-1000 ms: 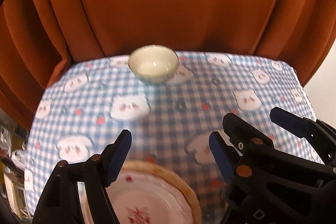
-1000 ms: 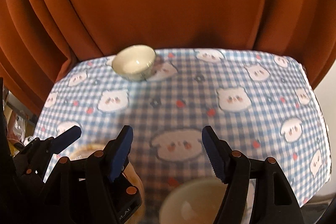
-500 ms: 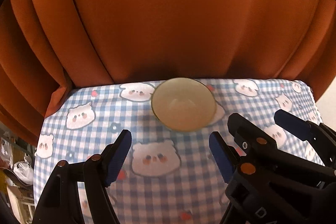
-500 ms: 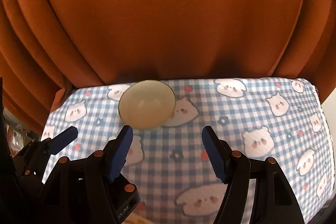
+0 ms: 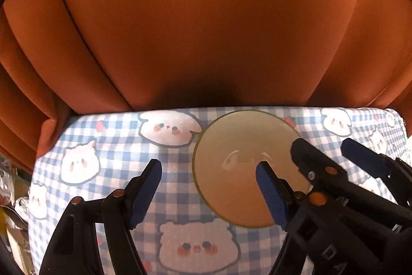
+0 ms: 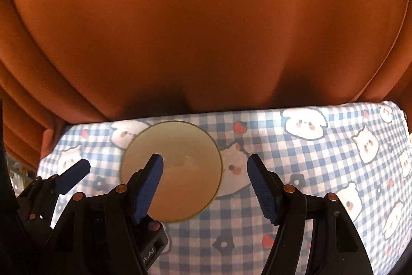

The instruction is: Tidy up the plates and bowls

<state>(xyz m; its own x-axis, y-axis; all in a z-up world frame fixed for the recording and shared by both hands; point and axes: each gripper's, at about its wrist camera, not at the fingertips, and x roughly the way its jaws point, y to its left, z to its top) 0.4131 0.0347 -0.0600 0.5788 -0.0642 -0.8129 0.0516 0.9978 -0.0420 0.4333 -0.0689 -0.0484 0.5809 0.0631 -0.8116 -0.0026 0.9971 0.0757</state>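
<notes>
Near the surface's (image 5: 116, 135) far edge, both hand-held grippers, left (image 5: 208, 193) gaping empty, right (image 6: 204, 187) narrowing empty, straddle the bowl's (image 5: 239, 146) rim; colliding could tip it.

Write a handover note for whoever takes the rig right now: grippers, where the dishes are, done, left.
Left gripper: open, empty, its right finger over the bowl.
Right gripper: jaws closing, nothing gripped, its left finger over the same bowl.
Bowl: cream, empty, upright near the far edge of the checked tablecloth, by the orange curtain.
Done: nothing visibly sorted.
Left: grasp the bowl. No other dishes in view now.
</notes>
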